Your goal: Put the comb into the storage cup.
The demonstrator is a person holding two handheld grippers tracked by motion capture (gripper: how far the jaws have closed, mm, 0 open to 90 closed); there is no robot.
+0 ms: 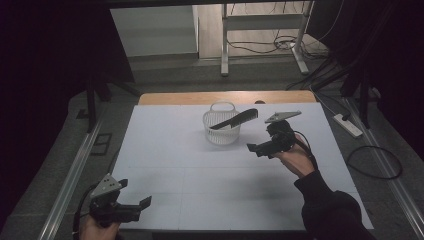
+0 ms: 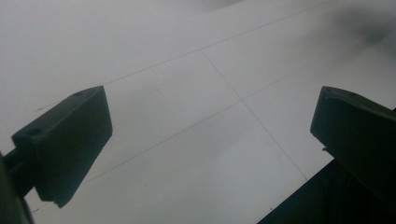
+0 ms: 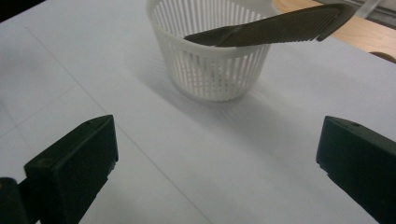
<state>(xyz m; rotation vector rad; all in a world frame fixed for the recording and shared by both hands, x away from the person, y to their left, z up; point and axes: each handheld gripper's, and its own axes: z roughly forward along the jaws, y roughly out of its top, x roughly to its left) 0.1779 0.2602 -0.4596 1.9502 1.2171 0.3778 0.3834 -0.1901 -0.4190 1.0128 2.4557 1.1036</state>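
Nearest the person, at the table's front edge, the left gripper hangs with jaws spread and nothing between them. Farther in, the right gripper also stands wide apart, empty, aimed at the white basket. A dark comb lies tilted across the basket's rim, its toothed end jutting past. It seems lightly balanced, though dim light hides its seating; a nudge could tip basket or comb.
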